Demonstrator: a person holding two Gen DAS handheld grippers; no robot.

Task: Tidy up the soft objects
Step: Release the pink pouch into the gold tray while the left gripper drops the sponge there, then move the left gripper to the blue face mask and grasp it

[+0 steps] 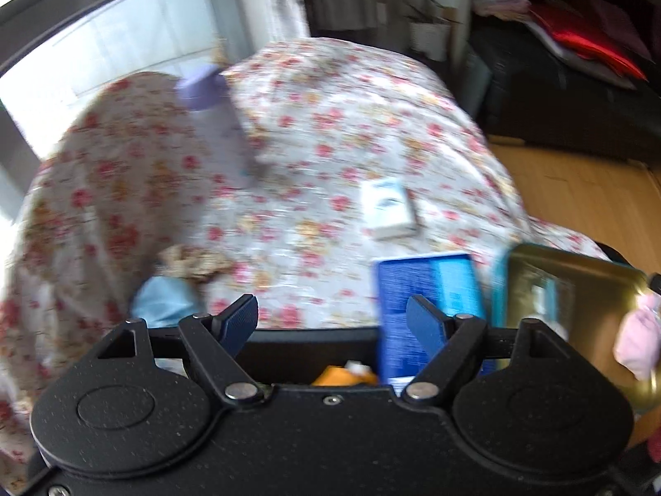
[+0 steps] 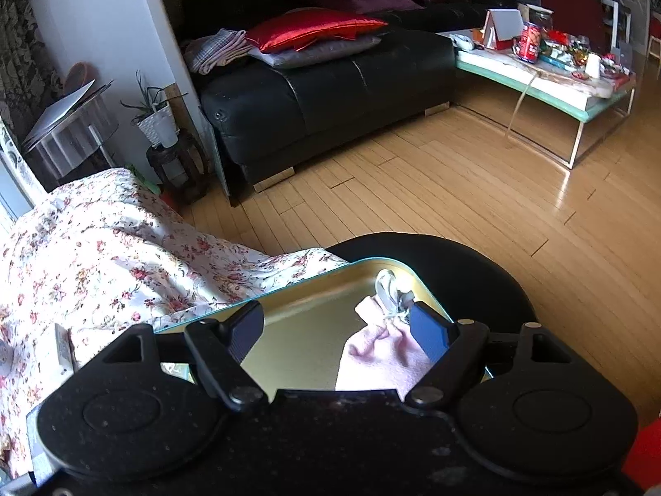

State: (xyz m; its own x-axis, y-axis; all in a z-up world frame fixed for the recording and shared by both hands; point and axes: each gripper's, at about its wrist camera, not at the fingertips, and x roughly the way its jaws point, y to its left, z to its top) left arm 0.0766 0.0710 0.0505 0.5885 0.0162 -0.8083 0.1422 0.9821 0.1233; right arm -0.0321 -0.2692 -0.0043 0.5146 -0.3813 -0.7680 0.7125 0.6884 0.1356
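Observation:
A pink cloth pouch [image 2: 384, 357] with a white drawstring lies in a gold tin tray with a teal rim [image 2: 297, 322]. My right gripper [image 2: 338, 330] is open just above the tray, its right finger beside the pouch. The pouch [image 1: 636, 343] and tray [image 1: 533, 264] also show at the right edge of the blurred left wrist view. My left gripper [image 1: 332, 322] is open and empty over the floral bedspread [image 1: 289, 157]. A light blue soft item [image 1: 165, 301] and a beige patterned fabric piece [image 1: 194, 260] lie on the spread near its left finger.
On the spread lie a blue box [image 1: 425, 289], a small white box [image 1: 388, 211] and a lilac-capped bottle [image 1: 210, 107]. An orange item [image 1: 343, 376] peeks under the left gripper. Beyond are wooden floor [image 2: 413, 182], a black sofa [image 2: 330, 82], a plant stand [image 2: 165, 132] and a cluttered low table [image 2: 549, 78].

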